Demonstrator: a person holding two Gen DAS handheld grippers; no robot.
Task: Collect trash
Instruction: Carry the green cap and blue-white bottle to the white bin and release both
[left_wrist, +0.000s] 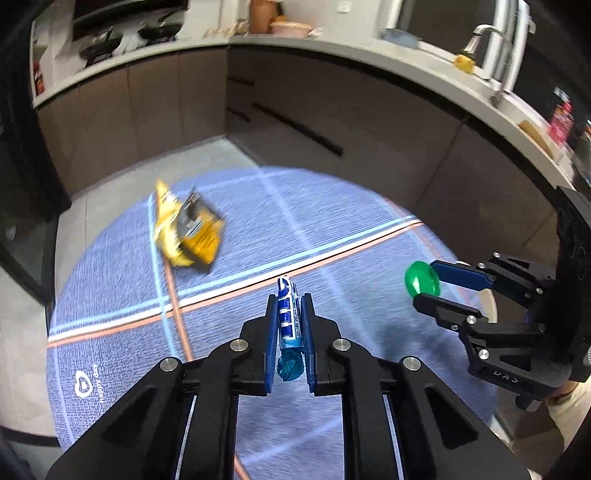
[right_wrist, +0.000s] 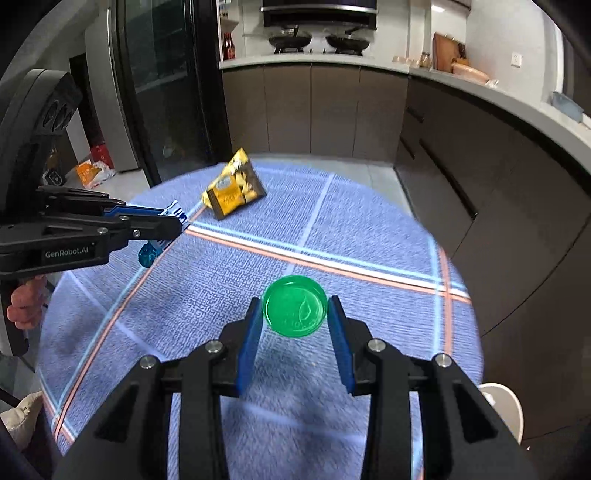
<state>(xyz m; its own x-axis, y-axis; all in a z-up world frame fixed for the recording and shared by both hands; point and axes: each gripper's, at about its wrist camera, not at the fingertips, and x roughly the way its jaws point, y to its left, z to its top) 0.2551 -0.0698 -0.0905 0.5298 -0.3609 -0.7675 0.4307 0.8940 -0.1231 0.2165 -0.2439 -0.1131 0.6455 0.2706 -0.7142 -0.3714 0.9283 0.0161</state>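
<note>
My left gripper (left_wrist: 290, 301) is shut on a blue-and-white wrapper (left_wrist: 289, 317) and holds it above the round table; both show in the right wrist view (right_wrist: 173, 221) at the left. My right gripper (right_wrist: 294, 312) is shut on a green round lid (right_wrist: 294, 311), held above the blue cloth; it also shows in the left wrist view (left_wrist: 422, 284) at the right. A yellow-and-black snack bag (left_wrist: 188, 230) lies on the far side of the table, also seen in the right wrist view (right_wrist: 233, 188).
The round table has a blue plaid cloth (right_wrist: 332, 229). A white bin rim (right_wrist: 502, 402) shows at the table's right edge. Dark kitchen cabinets (right_wrist: 461, 177) and a counter curve behind. A sink faucet (left_wrist: 487, 40) stands at the back right.
</note>
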